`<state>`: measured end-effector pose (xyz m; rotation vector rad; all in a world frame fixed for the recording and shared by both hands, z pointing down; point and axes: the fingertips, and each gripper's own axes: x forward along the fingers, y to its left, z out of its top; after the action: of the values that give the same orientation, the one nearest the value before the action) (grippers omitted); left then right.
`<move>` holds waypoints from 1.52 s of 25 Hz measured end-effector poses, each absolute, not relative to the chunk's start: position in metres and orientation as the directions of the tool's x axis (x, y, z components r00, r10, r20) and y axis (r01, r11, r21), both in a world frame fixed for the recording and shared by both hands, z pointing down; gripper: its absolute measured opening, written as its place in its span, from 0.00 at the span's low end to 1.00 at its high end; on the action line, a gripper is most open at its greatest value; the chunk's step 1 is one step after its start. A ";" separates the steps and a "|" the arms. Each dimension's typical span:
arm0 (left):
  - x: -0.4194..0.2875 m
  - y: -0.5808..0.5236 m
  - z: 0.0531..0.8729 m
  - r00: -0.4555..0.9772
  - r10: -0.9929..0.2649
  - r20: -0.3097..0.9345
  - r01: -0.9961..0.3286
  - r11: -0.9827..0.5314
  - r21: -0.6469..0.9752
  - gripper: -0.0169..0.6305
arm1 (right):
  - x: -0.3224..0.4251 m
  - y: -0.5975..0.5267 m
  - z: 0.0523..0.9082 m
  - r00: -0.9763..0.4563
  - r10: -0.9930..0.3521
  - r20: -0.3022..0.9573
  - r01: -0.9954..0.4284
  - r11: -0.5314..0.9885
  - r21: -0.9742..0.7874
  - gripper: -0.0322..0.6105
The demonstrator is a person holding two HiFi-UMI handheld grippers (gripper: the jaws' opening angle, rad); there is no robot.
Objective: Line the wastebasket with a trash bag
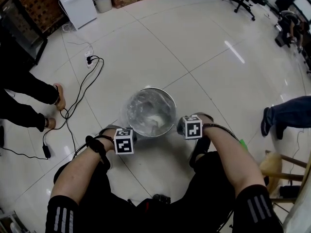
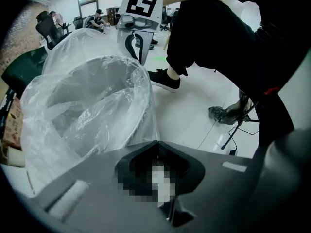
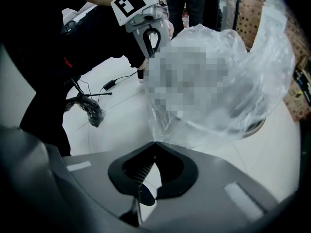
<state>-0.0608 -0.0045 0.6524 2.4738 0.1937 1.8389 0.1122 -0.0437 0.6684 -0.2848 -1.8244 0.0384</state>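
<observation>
Left gripper [image 2: 156,142] and right gripper [image 3: 154,143] point steeply down, level with each other, jaws pinched shut on the bag [image 2: 97,106].

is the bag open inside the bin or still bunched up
Open: the trash bag is spread wide inside the wastebasket, its film draped over the rim.

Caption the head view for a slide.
Left gripper and right gripper grip a clear trash bag at opposite sides of the wastebasket.

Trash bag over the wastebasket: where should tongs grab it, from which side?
Its loose hem outside the wastebasket rim, from above, on opposite sides: the trash bag hangs slack there. The left tongs and right tongs look shut on it.
</observation>
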 end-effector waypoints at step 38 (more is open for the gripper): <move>-0.134 -0.165 0.561 0.597 -0.084 0.798 -0.613 -0.690 0.386 0.24 | 0.054 -0.183 0.523 -0.722 -0.081 0.688 -0.338 0.908 -0.247 0.35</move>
<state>-0.1338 -0.1651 0.5609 2.1651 -0.5483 1.0368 0.0536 -0.1828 0.5232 0.2973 -2.3517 0.4667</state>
